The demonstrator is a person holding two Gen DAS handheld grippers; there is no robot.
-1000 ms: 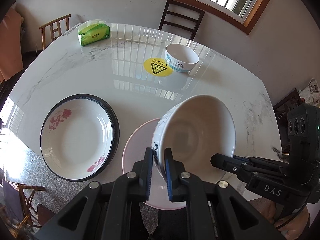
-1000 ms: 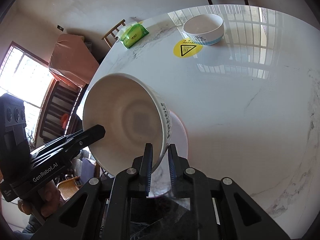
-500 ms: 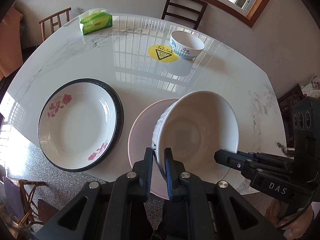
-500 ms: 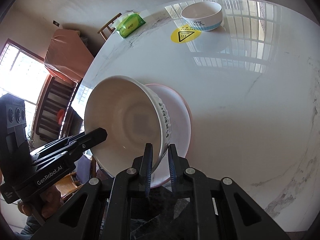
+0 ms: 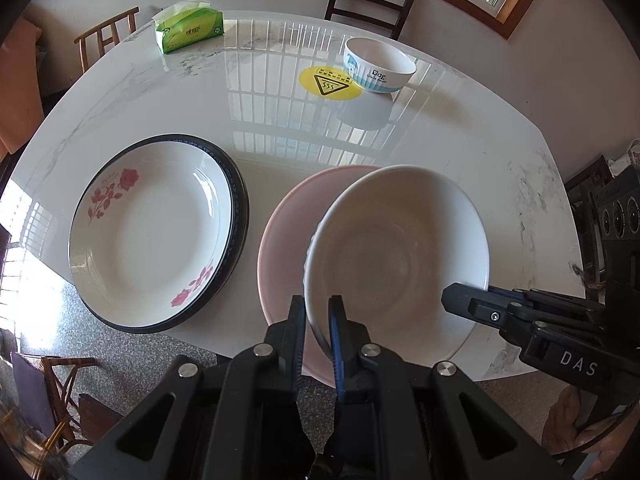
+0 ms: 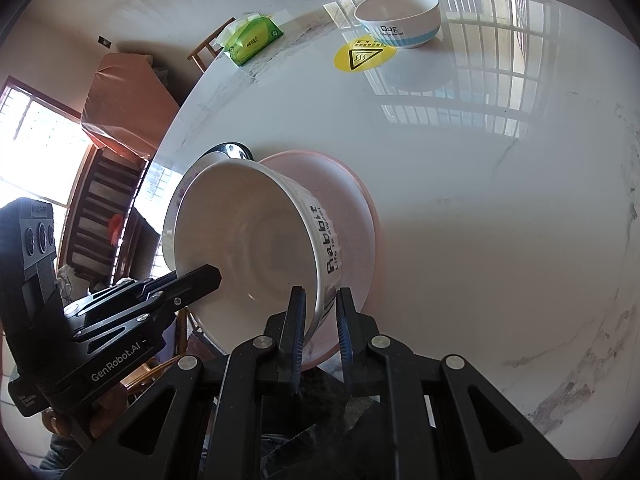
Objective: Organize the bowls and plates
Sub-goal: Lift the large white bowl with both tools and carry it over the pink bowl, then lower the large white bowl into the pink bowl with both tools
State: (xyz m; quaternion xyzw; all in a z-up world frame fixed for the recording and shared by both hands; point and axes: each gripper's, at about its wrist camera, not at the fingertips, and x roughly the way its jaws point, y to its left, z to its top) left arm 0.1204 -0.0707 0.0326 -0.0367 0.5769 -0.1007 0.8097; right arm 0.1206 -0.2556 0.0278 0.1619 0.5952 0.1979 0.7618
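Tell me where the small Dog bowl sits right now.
The Dog bowl stands upright at the table's far side, touching the right edge of the yellow warning sticker, well right of the green tissue pack.

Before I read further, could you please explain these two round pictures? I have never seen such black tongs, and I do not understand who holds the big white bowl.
There is no robot here. A person holds a hand tool in each hand, each with two fingers and a wide-angle camera looking along them. One picture is from the left tool, the other from the right.

The left gripper and the right gripper are both shut on opposite rims of the large white bowl, over a pink plate. I cannot tell whether the bowl touches the plate.

On the marble table also lie a rose-patterned plate, a small bowl marked "Dog", a yellow warning sticker and a green tissue pack.
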